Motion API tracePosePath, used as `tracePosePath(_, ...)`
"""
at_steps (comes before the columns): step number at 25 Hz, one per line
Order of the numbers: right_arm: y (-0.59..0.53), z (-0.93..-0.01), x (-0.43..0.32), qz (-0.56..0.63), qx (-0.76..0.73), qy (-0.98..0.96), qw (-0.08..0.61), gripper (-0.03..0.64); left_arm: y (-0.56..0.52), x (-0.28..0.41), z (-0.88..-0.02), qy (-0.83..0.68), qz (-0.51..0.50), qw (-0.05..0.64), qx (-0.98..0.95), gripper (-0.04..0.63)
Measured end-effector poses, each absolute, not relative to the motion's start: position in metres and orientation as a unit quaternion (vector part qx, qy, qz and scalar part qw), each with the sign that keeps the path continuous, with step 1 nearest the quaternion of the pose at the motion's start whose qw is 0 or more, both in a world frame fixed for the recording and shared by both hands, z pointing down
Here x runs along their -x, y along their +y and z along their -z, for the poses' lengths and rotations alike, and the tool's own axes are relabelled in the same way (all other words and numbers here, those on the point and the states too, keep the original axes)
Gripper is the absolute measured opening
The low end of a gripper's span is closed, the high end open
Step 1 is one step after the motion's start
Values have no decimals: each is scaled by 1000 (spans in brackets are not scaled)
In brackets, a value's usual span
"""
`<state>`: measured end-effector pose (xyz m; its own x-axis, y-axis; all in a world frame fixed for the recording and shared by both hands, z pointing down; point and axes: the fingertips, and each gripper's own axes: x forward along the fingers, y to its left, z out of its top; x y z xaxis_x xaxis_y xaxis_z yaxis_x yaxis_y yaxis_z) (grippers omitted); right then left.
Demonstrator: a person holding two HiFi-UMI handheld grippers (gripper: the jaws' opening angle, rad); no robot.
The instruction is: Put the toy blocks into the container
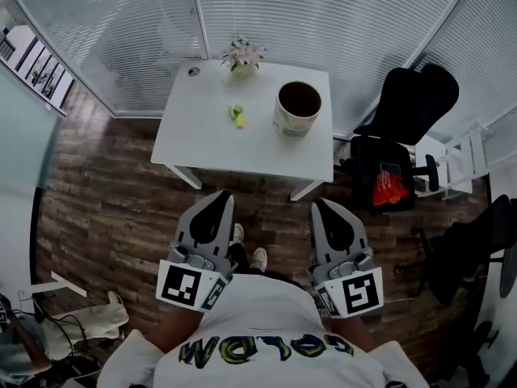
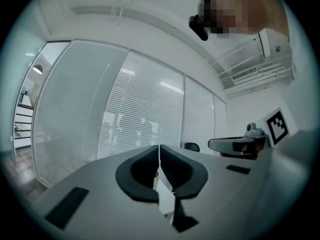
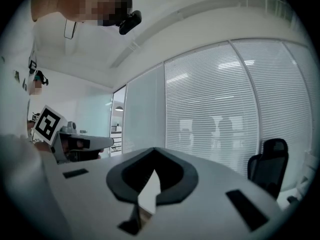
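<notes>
Open wooden floor [image 1: 121, 217] lies along the near side of the white table [image 1: 202, 144]. The tabletop's near and left parts are free. The toy blocks [image 1: 237, 116] sit mid-table, with the container [image 1: 298, 109] standing to their right and a flower pot [image 1: 243, 56] at the far edge. A black chair [image 1: 408, 103] crowds the table's right side. Glass walls [image 1: 323, 14] close off the far side.

Soft, even daylight is diffused through the white blinds [image 1: 323, 6], and the white table [image 1: 202, 148] is rendered bright without harsh glare. Only faint shadows are cast on the wooden floor [image 1: 105, 217]. Strong fisheye distortion is seen throughout: straight lines are bowed, and black vignetted corners are left in both gripper views. At close range the left gripper [image 2: 158, 147] and the right gripper [image 3: 153, 150] are rendered soft and dim, while the blinds behind are kept sharper.
</notes>
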<state>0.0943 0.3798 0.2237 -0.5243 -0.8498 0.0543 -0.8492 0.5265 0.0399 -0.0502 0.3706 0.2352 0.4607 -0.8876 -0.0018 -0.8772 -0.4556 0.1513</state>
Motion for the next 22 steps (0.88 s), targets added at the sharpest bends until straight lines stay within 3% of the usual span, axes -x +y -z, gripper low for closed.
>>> tracePosePath(10, 318, -227, -59, -1, -476, -879, 35, 8, 310, 79, -240, -516, 42, 71, -853, 20)
tracePosePath(22, 211, -221, 33, 0, -474, -879, 44, 8, 206, 169, -233, -503, 56, 71, -860, 18)
